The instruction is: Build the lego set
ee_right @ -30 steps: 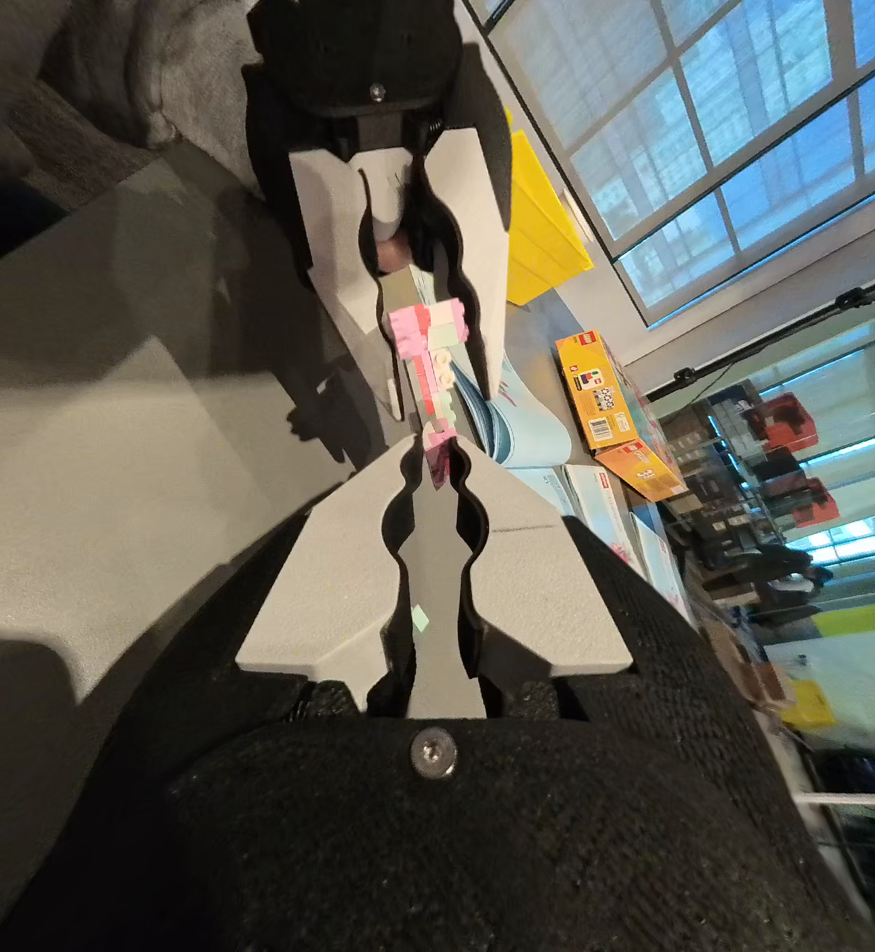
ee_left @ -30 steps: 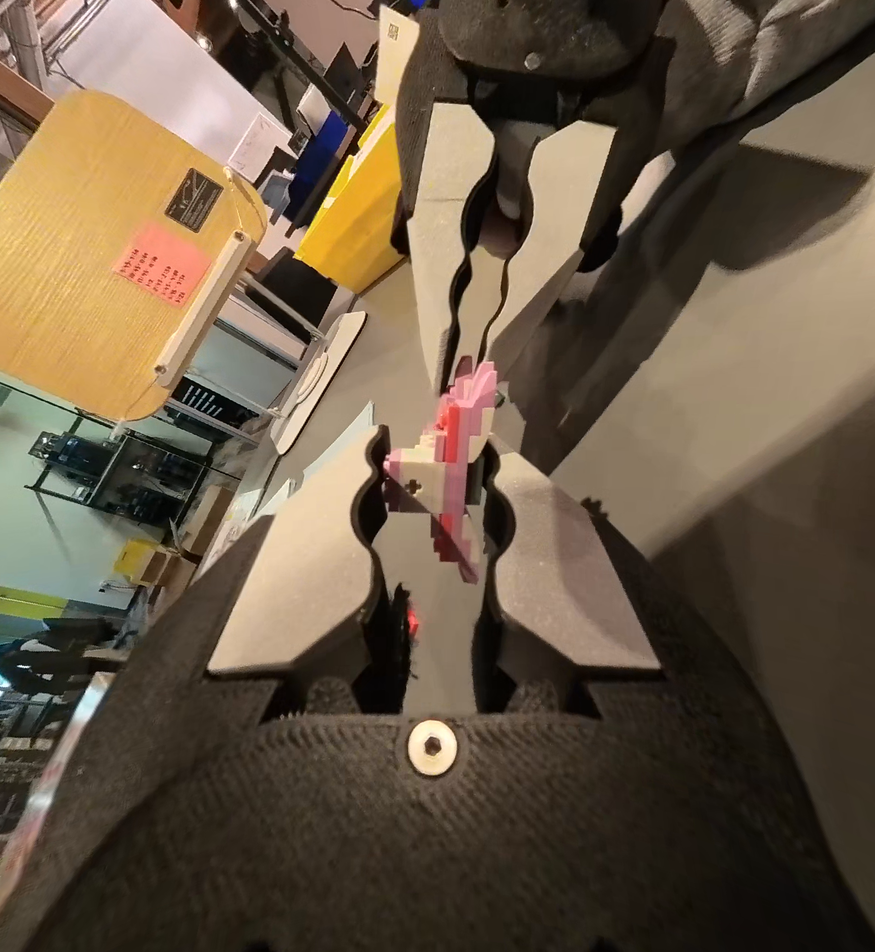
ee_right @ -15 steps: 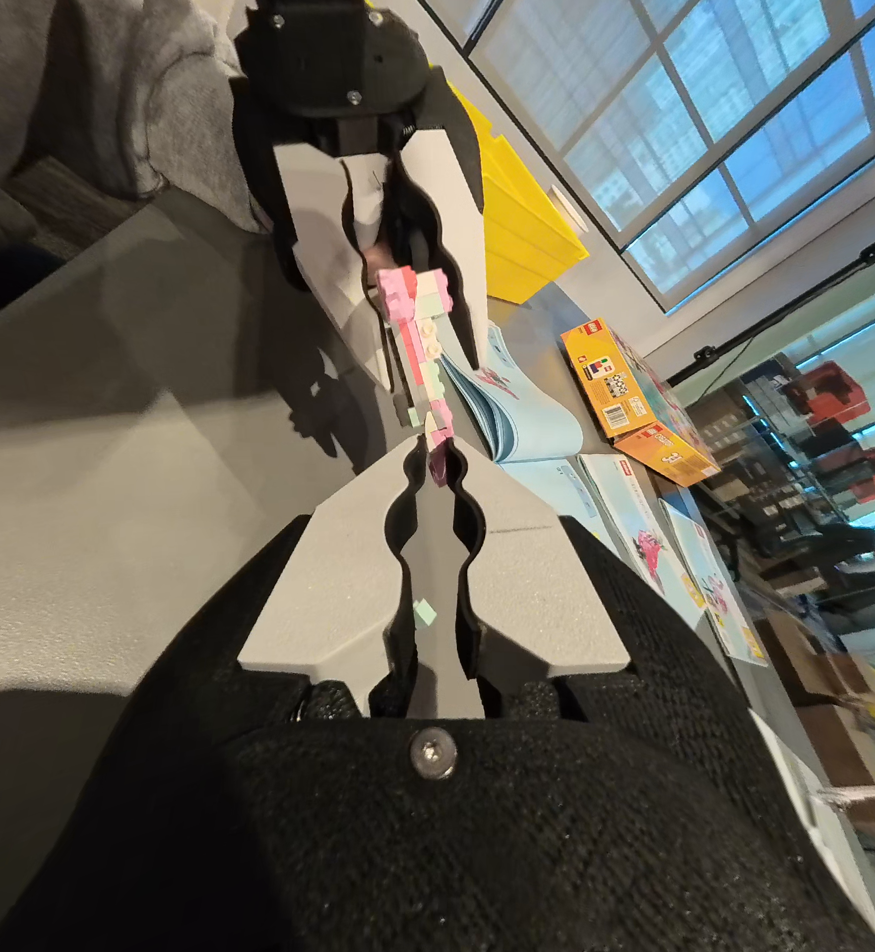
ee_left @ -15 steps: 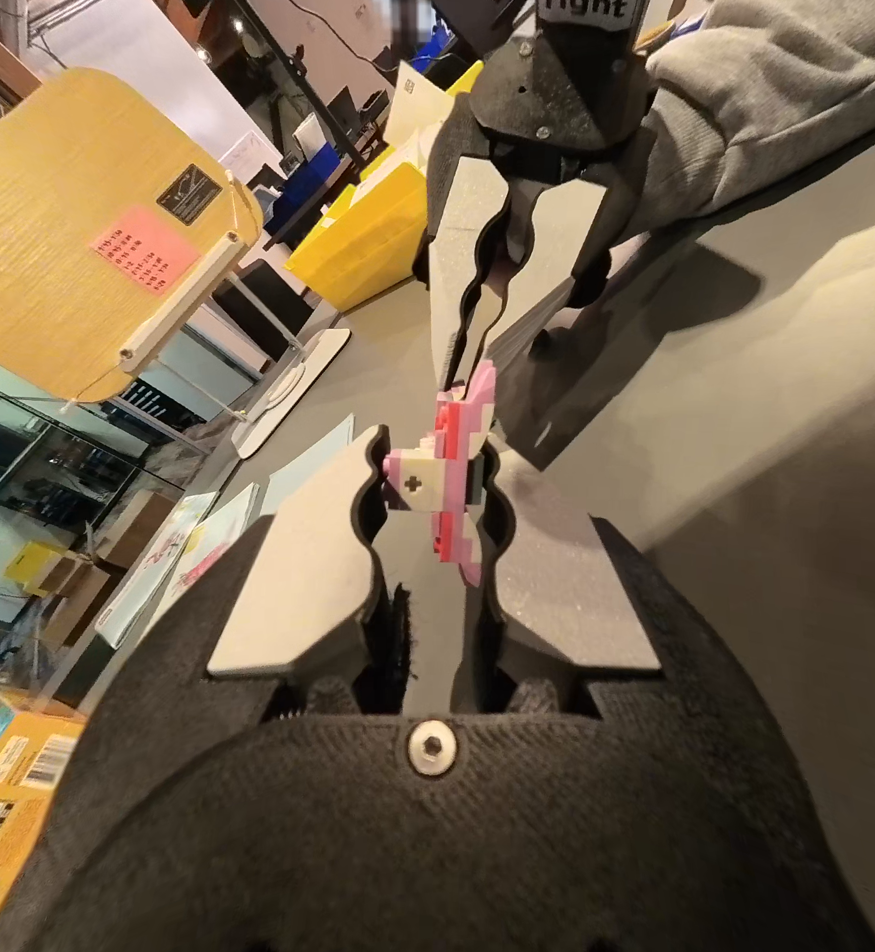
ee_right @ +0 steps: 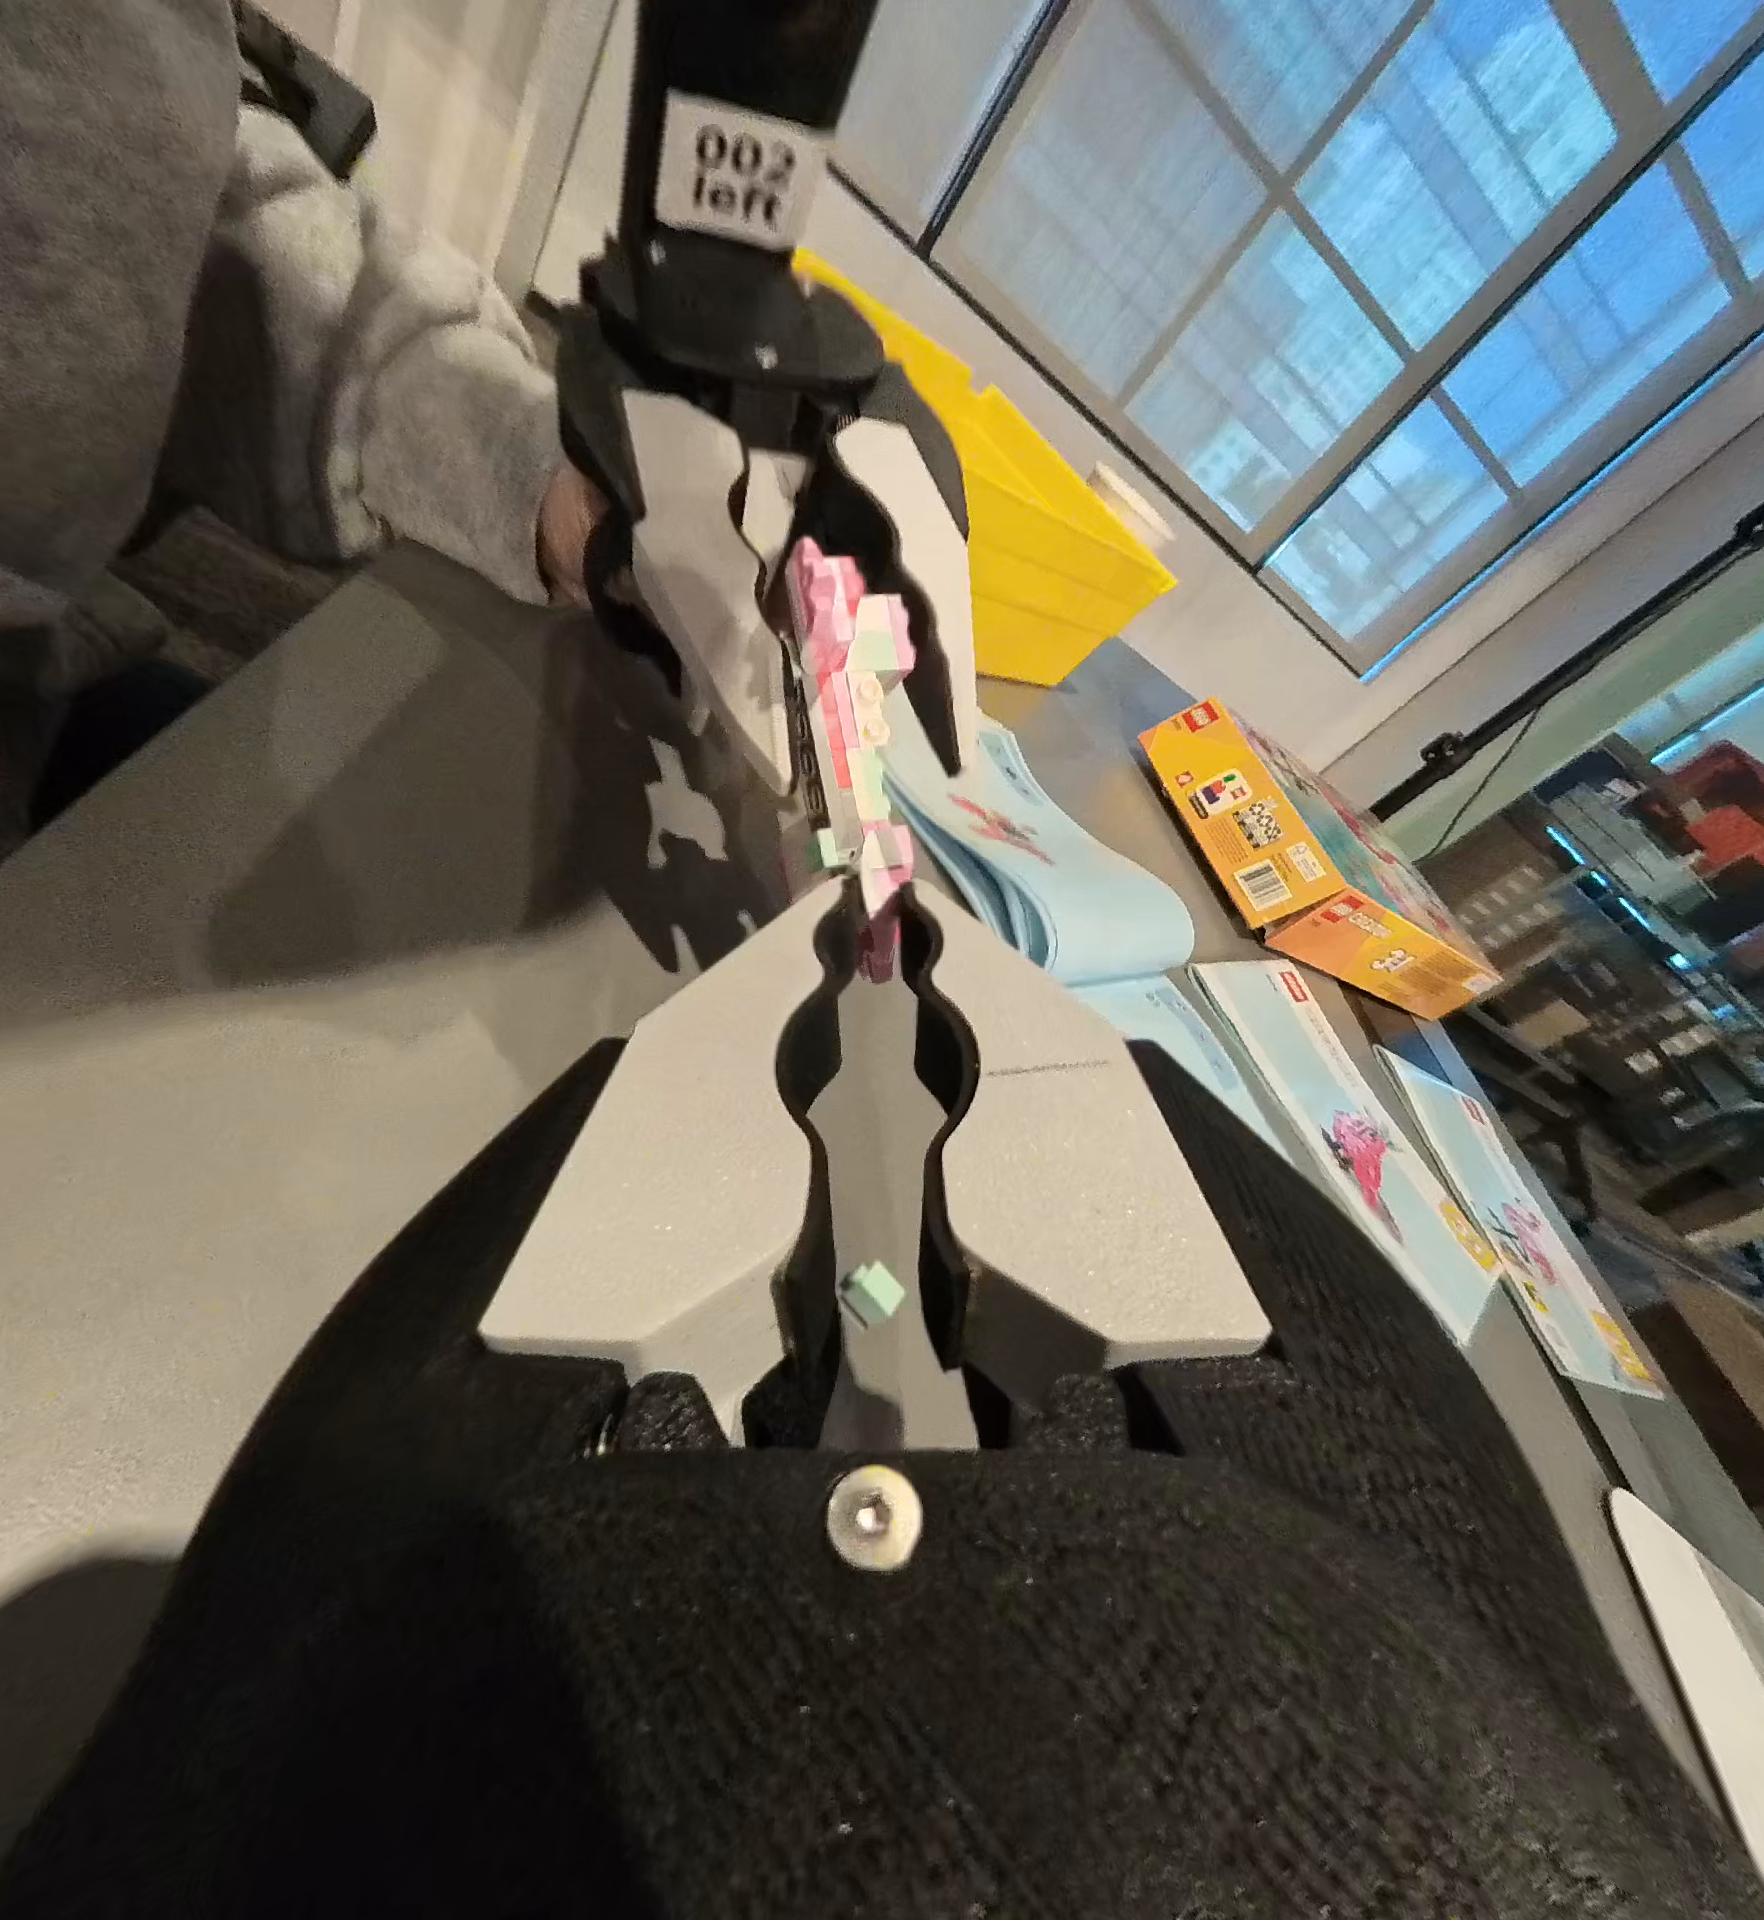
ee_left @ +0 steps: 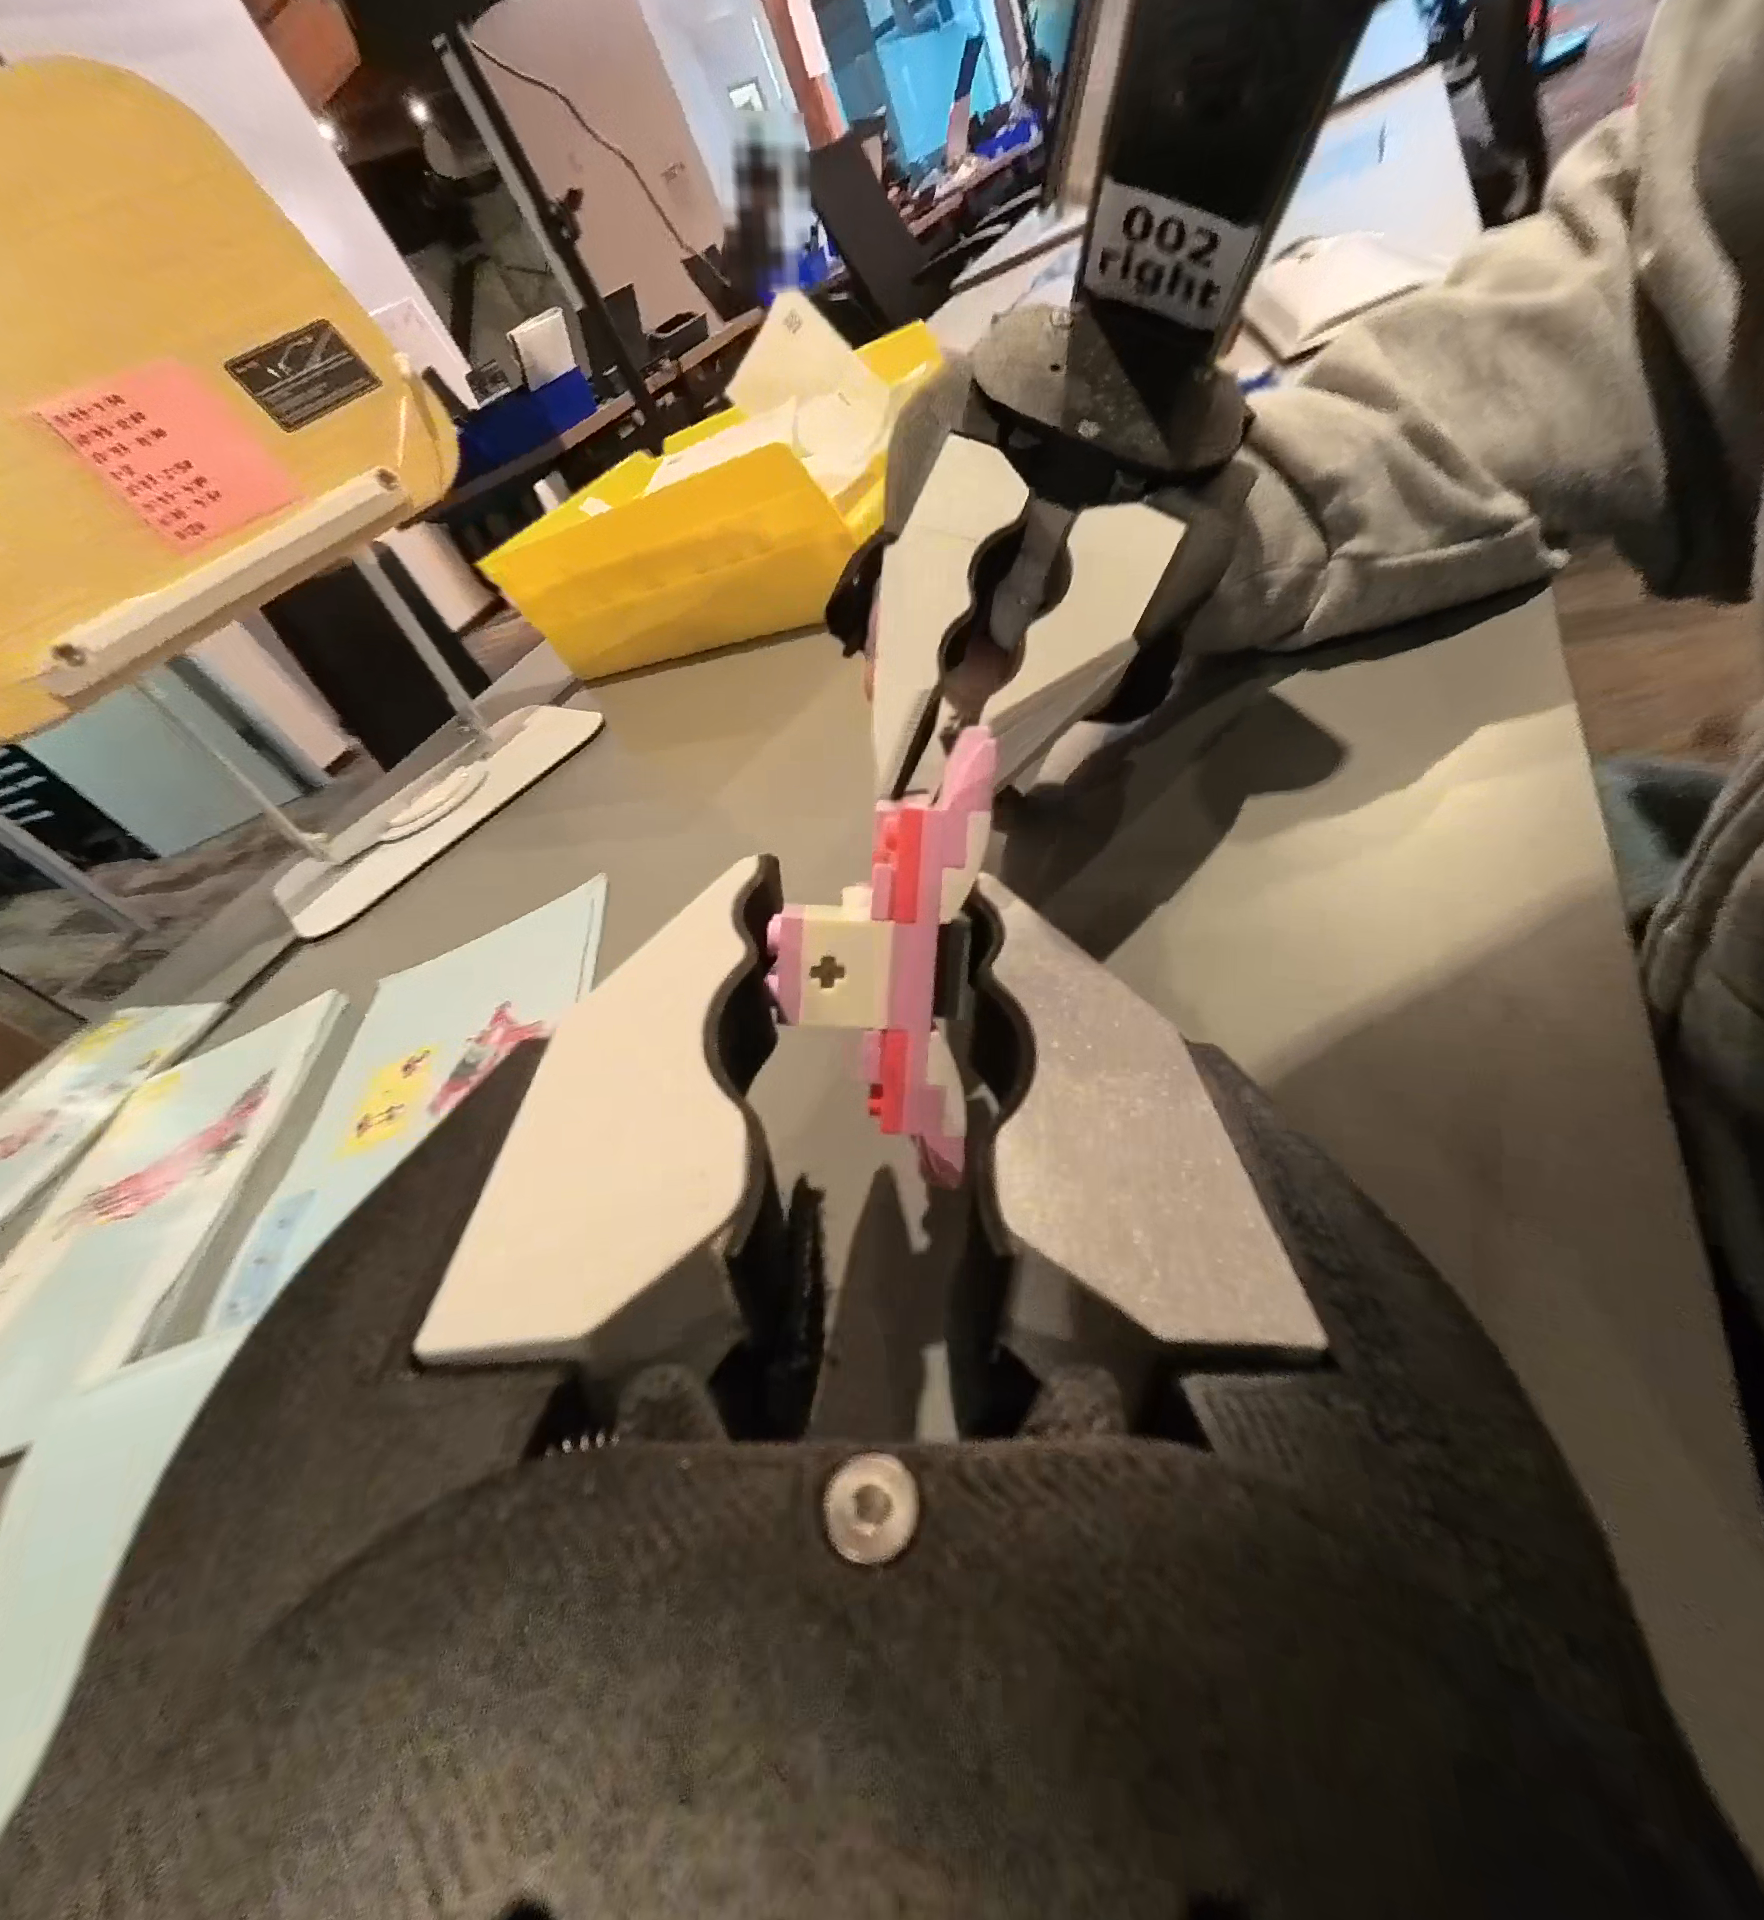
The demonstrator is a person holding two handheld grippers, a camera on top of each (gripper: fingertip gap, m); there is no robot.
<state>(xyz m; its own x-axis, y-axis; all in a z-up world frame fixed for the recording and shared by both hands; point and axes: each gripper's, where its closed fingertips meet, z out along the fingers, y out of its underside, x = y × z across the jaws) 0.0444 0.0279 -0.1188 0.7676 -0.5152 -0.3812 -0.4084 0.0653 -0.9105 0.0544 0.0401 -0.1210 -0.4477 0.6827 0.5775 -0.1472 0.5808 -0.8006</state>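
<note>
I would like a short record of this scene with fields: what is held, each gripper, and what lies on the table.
held: pink lego model, above the table
left gripper: shut on the model's thick end
right gripper: shut on its thin pink tip
loose piece: small green brick on the table
paper: booklets, one lying open
box: orange lego box
bin: yellow, at the far edge
</note>
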